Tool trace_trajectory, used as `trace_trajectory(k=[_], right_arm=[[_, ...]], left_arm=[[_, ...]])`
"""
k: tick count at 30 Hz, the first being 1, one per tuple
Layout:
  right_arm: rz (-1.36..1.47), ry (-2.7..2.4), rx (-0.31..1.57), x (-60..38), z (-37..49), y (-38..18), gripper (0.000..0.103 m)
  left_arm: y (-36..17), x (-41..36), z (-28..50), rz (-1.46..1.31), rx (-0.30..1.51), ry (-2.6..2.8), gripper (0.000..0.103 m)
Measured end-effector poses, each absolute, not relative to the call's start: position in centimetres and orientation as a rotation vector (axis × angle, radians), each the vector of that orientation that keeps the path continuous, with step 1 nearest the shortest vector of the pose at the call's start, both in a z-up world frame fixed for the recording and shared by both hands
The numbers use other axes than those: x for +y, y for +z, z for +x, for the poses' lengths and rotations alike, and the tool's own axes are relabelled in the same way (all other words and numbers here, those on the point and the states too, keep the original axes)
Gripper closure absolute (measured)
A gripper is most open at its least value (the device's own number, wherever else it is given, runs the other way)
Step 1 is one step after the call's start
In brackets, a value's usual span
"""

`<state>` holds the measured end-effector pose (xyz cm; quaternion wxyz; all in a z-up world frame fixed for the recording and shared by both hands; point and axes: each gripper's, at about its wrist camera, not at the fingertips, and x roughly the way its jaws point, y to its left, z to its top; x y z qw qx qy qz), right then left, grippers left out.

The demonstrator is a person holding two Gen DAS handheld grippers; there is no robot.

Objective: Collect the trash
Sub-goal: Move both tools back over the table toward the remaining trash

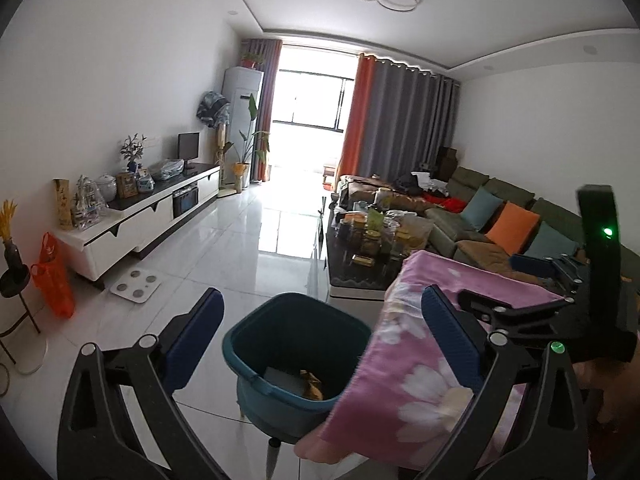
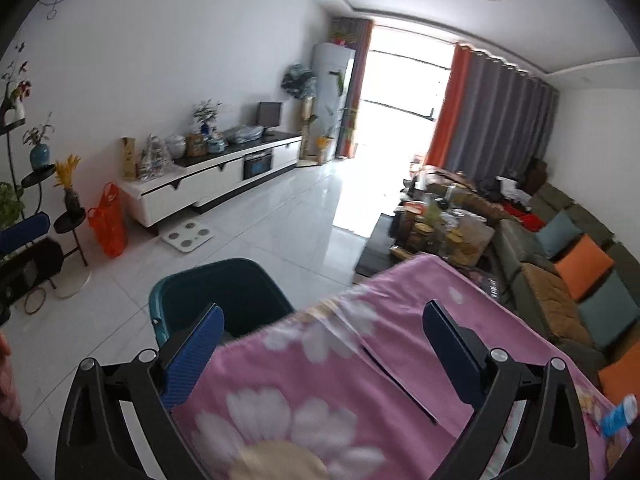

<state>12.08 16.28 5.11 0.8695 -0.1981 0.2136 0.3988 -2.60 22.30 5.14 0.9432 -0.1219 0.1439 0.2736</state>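
Gaping empty, left tongs (image 1: 322, 322) and right tongs (image 2: 323, 328) above teal bin (image 1: 256, 330).

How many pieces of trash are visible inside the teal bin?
2, in the left wrist view: a dark flat item and a golden wrapper beside it in the teal bin. The pink cloth may hide more.

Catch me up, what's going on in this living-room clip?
A person holds a gripper in each hand for trash collection. Both the left gripper and the right gripper are open and empty. A teal bin stands on the floor beside a pink floral cloth, with a dark item and a golden wrapper already inside.
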Motion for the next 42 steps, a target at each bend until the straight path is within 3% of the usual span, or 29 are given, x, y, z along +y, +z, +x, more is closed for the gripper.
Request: trace_trajectory(k=[27,42], right_arm=[[-0.159,0.266,0.325,-10.7,6.4,3.0,0.007],[-0.076,0.113,0.271,-17.4,0.4,0.7,0.007]], left_arm=[[3.6,7.8,2.7,-0.186,0.369,0.161,0.006],[2.7,2.9,3.0,-0.116,0.306,0.039,0.006]])
